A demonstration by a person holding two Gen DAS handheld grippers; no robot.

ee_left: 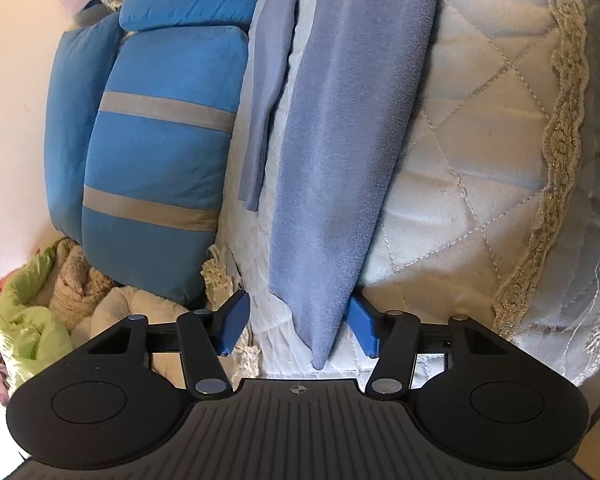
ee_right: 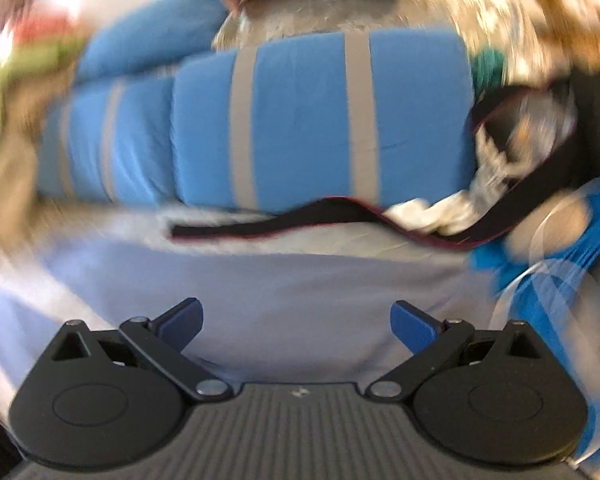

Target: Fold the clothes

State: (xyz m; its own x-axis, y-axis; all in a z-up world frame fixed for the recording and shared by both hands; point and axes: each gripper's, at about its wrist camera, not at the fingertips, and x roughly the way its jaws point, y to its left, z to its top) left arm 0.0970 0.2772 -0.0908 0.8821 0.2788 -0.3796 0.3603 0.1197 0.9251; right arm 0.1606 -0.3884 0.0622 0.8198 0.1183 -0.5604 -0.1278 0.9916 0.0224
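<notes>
A periwinkle garment (ee_left: 340, 152) lies as a long folded strip on the white quilted bedspread (ee_left: 460, 168), with a narrower part of it (ee_left: 264, 100) alongside on the left. The strip's near tip sits between the blue pads of my left gripper (ee_left: 298, 328). The right pad touches the cloth and the left pad stands apart from it, so the jaws are open. In the blurred right wrist view my right gripper (ee_right: 296, 320) hangs wide open over the flat periwinkle cloth (ee_right: 280, 288), holding nothing.
Blue pillows with grey stripes (ee_left: 160, 152) (ee_right: 300, 120) lie along the far side of the garment. A green cloth (ee_left: 28, 312) and a lace trim (ee_left: 560, 152) border the bed. A black strap (ee_right: 300, 216), white rags (ee_right: 428, 212) and a bright blue item (ee_right: 560, 280) lie at the right.
</notes>
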